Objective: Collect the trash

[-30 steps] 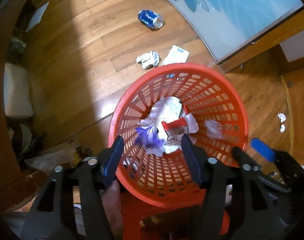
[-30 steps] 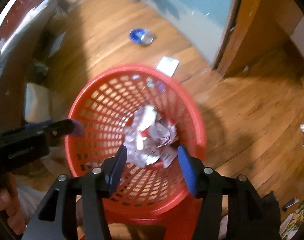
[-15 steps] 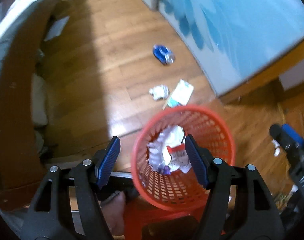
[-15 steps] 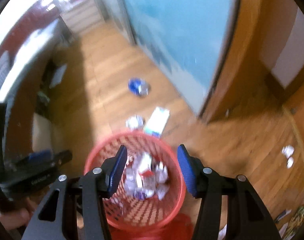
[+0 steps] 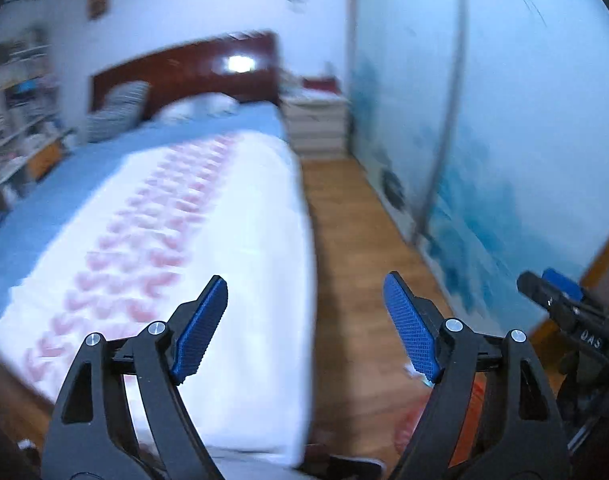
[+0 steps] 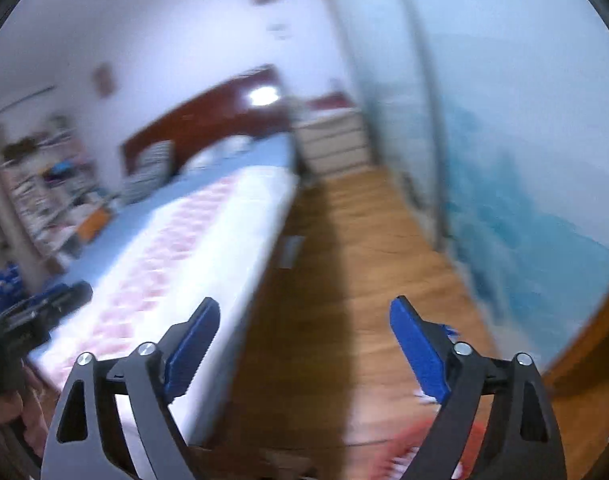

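My left gripper point(image 5: 304, 282) is raised and looks along the bed; its jaws are opening and nothing is between the blue pads point(image 5: 200, 328). My right gripper point(image 6: 306, 302) is held the same way over the wooden floor, jaws opening wide and empty. It also shows at the right edge of the left wrist view as the right gripper point(image 5: 560, 296). The left gripper point(image 6: 44, 304) shows at the left edge of the right wrist view. The red basket point(image 6: 404, 446) is only a blurred red patch at the bottom edge, and the red basket point(image 5: 412, 424) appears likewise. A blurred blue scrap point(image 6: 450, 330) lies by the right finger.
A bed point(image 5: 184, 220) with a white and pink cover fills the left. A strip of wooden floor point(image 5: 356, 240) runs between it and a wardrobe point(image 5: 504, 160) with a blue picture. White drawers point(image 5: 316, 128) stand at the far end, shelves point(image 5: 16, 112) at far left.
Both views swung up from the basket's inside to the bed and far wall. The basket slid to the bottom edge. Both pairs of jaws spread wider, the right one much more.
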The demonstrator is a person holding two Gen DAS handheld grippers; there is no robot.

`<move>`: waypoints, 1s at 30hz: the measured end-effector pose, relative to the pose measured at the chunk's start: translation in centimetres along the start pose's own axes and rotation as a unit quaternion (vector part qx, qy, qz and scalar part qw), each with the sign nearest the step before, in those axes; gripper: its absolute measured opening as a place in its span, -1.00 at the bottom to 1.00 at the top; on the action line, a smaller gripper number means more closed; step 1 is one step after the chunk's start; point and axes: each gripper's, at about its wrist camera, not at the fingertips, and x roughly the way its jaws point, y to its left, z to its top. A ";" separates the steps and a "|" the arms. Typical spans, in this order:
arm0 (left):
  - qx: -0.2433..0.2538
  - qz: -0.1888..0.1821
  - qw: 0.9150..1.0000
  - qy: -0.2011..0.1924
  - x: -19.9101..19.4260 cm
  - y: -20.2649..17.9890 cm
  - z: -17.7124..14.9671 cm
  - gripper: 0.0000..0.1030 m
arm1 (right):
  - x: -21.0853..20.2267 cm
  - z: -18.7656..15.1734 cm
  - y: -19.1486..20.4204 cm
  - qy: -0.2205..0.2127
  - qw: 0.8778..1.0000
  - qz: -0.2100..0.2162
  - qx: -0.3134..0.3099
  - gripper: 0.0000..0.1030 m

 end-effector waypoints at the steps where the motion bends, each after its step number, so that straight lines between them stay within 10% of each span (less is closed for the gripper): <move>1: -0.008 0.016 1.000 -0.015 -1.4 2.4 -0.2 0.65 | 0.2 0.0 2.5 -0.001 1.000 0.018 -0.007 0.88; 9: -0.049 0.114 0.992 -0.021 -1.8 14.7 -5.8 0.87 | 4.0 -6.1 18.1 0.040 0.989 0.095 -0.107 0.87; 15: -0.094 0.110 0.989 -0.007 2.9 20.2 -9.9 0.88 | 4.9 -11.3 25.8 0.037 0.986 0.073 -0.147 0.86; 30: -0.133 0.051 0.990 0.000 5.6 21.0 -11.0 0.88 | 8.4 -13.1 25.1 0.064 0.988 0.034 -0.138 0.86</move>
